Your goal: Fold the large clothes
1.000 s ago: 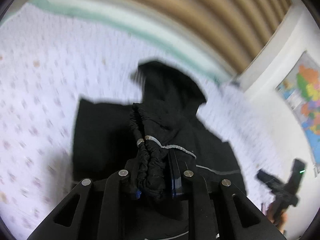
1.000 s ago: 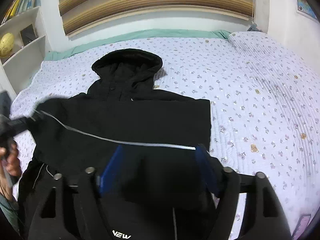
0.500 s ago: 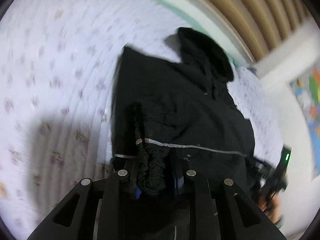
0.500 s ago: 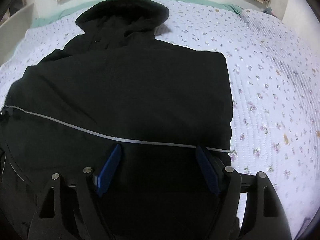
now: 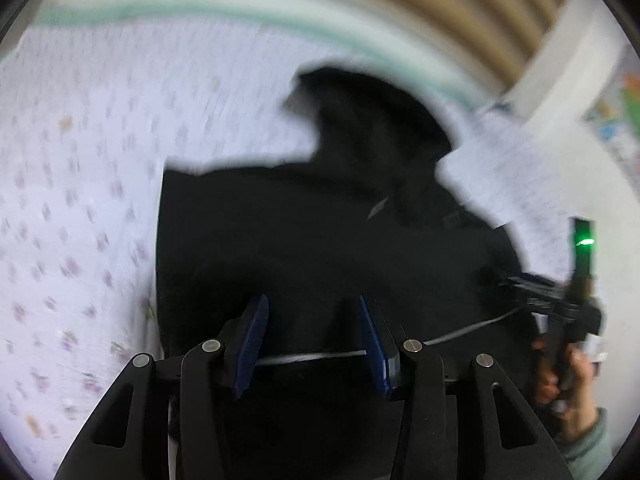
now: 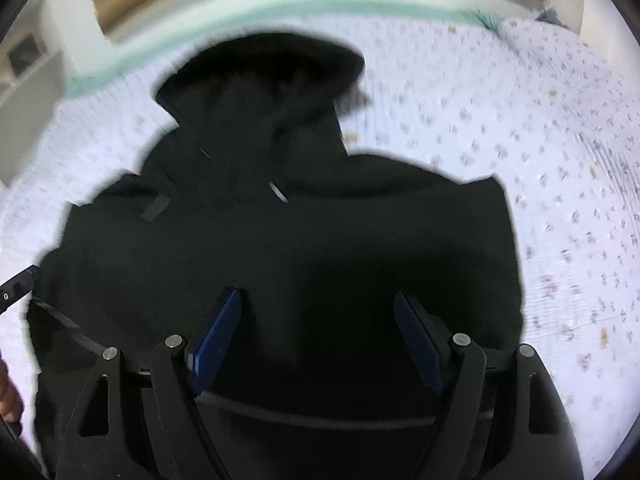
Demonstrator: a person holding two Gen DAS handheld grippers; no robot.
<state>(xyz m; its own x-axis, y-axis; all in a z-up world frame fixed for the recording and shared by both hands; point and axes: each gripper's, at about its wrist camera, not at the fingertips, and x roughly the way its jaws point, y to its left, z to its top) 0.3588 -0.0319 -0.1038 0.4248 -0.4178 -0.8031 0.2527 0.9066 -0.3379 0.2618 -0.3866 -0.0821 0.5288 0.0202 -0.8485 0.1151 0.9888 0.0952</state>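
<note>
Bare bedspread [image 6: 560, 184] lies open right of the black jacket [image 6: 300, 240]; the wall [image 5: 552, 60] closes the far side.

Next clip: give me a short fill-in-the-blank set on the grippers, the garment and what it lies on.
1. Both the left gripper and the right gripper have their jaws ____.
2. The hooded jacket is ____ in colour.
3. The jacket lies on a floral ____.
4. The jacket's ____ points toward the far wall.

Missing words: open; black; bedspread; hood
</note>
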